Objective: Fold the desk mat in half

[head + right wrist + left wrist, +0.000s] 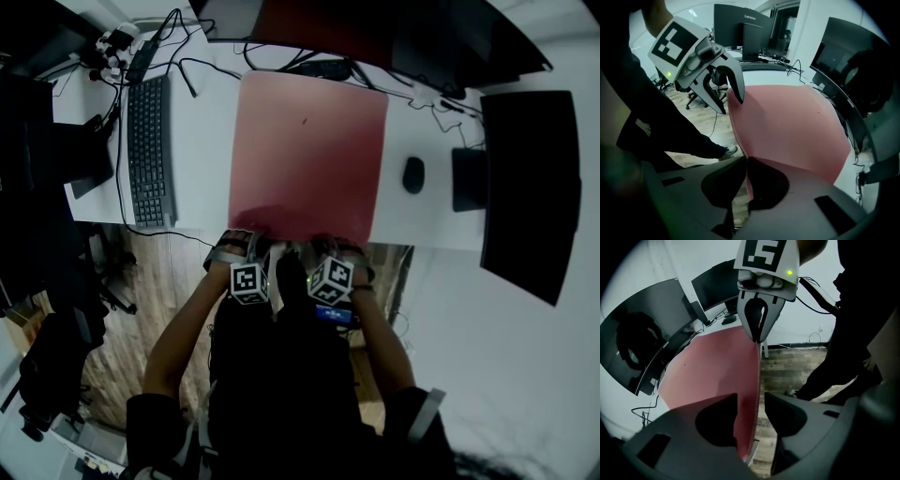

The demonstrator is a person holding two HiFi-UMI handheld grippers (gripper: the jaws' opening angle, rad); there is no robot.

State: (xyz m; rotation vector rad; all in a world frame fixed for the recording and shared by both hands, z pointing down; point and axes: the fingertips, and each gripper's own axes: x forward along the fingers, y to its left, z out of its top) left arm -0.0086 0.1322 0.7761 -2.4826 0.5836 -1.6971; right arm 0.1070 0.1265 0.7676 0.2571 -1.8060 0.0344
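Note:
A red desk mat (309, 150) lies flat on the white desk (206, 141), its near edge at the desk's front edge. Both grippers are at that near edge, side by side. My right gripper (744, 173) is shut on the mat's near edge (787, 126), which is lifted slightly. My left gripper (750, 413) straddles the mat (708, 371) with its jaws apart; the thin edge passes between them with a gap showing. In the head view the left gripper (242, 244) is near the mat's left corner and the right gripper (333, 248) towards its right.
A black keyboard (148, 150) lies left of the mat, a mouse (413, 174) right of it. Dark monitors (525, 187) stand at the right and along the back, with cables (319, 66) behind the mat. Wooden floor (141, 272) lies below the desk edge.

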